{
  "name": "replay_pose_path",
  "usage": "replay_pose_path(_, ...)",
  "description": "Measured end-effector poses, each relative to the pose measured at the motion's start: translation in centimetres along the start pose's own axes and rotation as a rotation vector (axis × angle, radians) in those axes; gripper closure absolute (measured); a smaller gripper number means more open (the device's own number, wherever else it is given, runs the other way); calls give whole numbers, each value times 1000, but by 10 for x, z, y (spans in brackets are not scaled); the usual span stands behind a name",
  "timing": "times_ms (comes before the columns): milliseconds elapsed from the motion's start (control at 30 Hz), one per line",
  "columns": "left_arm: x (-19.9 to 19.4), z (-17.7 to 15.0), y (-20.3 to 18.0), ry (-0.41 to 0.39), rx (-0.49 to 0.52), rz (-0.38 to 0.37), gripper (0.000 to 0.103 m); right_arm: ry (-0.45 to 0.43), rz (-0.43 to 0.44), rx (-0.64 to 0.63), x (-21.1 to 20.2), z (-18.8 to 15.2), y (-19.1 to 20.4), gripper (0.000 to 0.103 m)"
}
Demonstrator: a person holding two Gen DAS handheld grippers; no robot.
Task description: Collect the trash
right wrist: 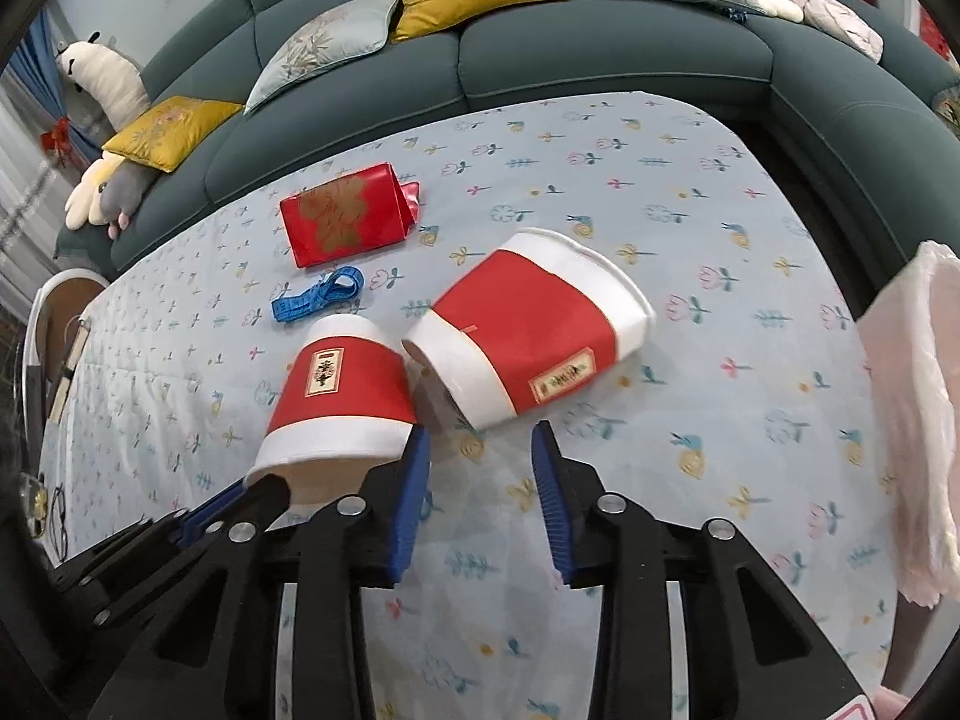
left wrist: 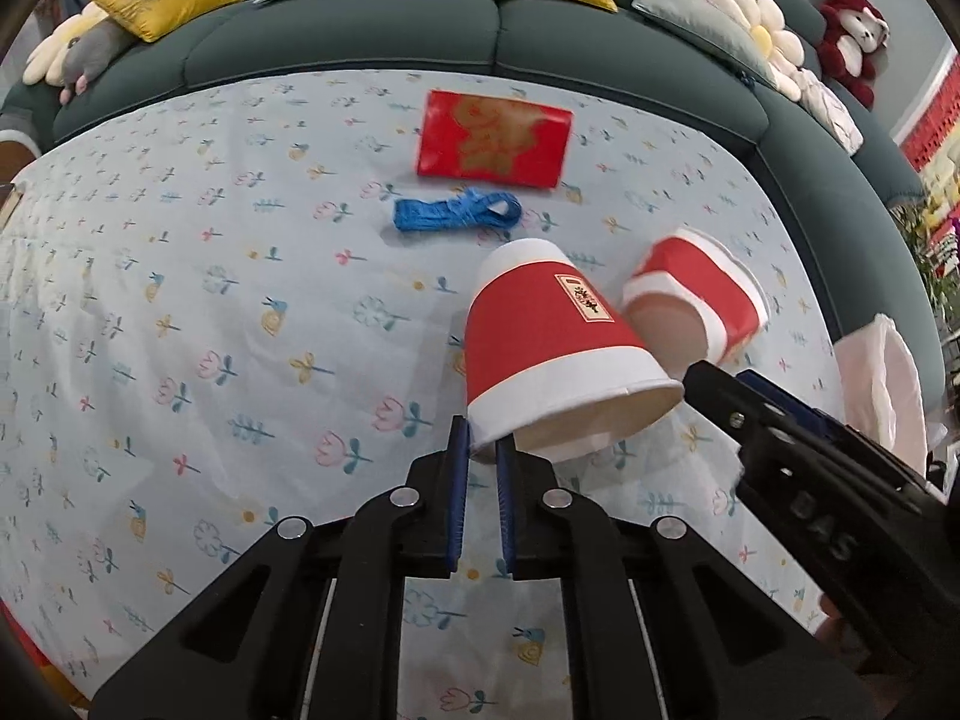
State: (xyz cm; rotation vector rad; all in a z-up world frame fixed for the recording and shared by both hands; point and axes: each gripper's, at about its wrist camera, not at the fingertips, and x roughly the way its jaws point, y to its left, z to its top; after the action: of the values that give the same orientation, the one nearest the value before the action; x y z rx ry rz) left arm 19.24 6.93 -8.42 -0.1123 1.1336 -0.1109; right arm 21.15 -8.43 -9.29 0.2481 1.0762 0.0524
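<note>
Cup rim pinched in left gripper; right gripper gapes alongside.

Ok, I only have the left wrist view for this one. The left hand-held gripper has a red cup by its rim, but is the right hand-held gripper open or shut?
Observer: Open. In the right wrist view the right hand-held gripper has its fingers spread and holds nothing.
Operator: And the other cup, half hidden for me?
Observer: The second cup lies on its side beside the held cup, just ahead of that gripper, untouched, with its mouth turned away.
Operator: Is the red packet sealed?
Observer: No. The red packet has its right end open, and a pink lining shows.
</note>
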Motion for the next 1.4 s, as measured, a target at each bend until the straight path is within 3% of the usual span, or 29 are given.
replay_pose_path(267,-3,6,-1,9,-24,-16,95,31,-37,40,21,5,-5,98)
replay_pose_path(333,-4,6,-3,11,-23,-18,95,25,-39,48,19,3,-10,101)
replay_pose_path(733,-32,3,-34,-9,1,-51,96,-65,-60,96,-37,1,-57,102)
replay_pose_path(1400,-92,-20,-181,-74,209,-131,96,-231,-116,226,-158,-23,-176,103)
